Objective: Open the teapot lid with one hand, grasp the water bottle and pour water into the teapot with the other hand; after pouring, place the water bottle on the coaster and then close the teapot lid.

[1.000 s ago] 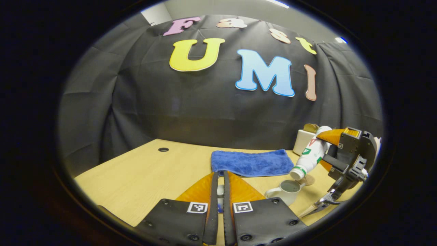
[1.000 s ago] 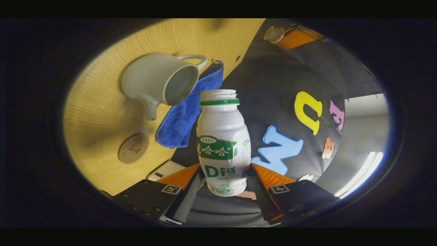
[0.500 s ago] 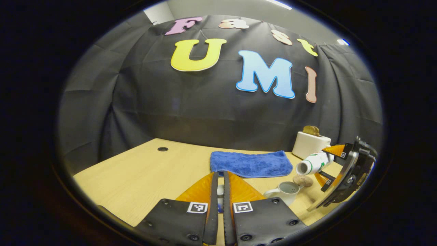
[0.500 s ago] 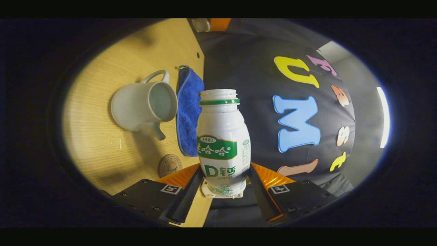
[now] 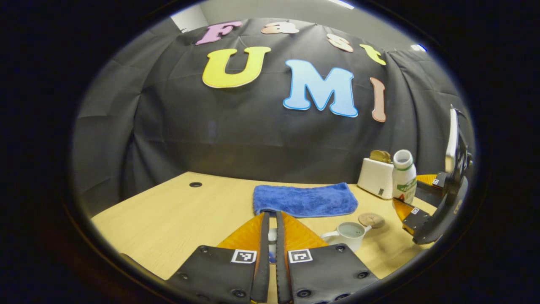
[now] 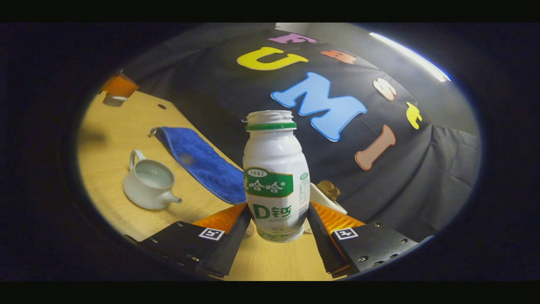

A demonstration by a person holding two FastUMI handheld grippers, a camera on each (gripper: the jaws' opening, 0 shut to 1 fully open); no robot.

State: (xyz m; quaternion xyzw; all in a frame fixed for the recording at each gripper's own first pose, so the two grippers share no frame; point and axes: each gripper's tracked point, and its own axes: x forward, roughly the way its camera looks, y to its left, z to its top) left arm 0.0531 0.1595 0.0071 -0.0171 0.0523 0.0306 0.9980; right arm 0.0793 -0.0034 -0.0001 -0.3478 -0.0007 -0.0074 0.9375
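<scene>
Clamping the water bottle (image 6: 275,177) between its two fingers, the right gripper (image 6: 276,228) holds it upright above the wooden table (image 6: 109,126), mouth uncapped at the top. In the right gripper view, the teapot (image 6: 148,185) stands at about 9 o'clock from the bottle, lid off, spout pointing toward the gripper, with a blue towel (image 6: 198,162) lying just behind it.

In the left gripper view, the left gripper (image 5: 270,236) has its fingers closed together on a small pale object — probably the teapot lid (image 5: 272,234), though little of it shows. From there the open teapot (image 5: 349,233) sits at 3 o'clock, the round coaster (image 5: 371,219) just beyond it, apart from it. The bottle (image 5: 403,176) hangs above the table at about 2 o'clock, beside a white toaster (image 5: 375,177) — whether they touch cannot be told.
</scene>
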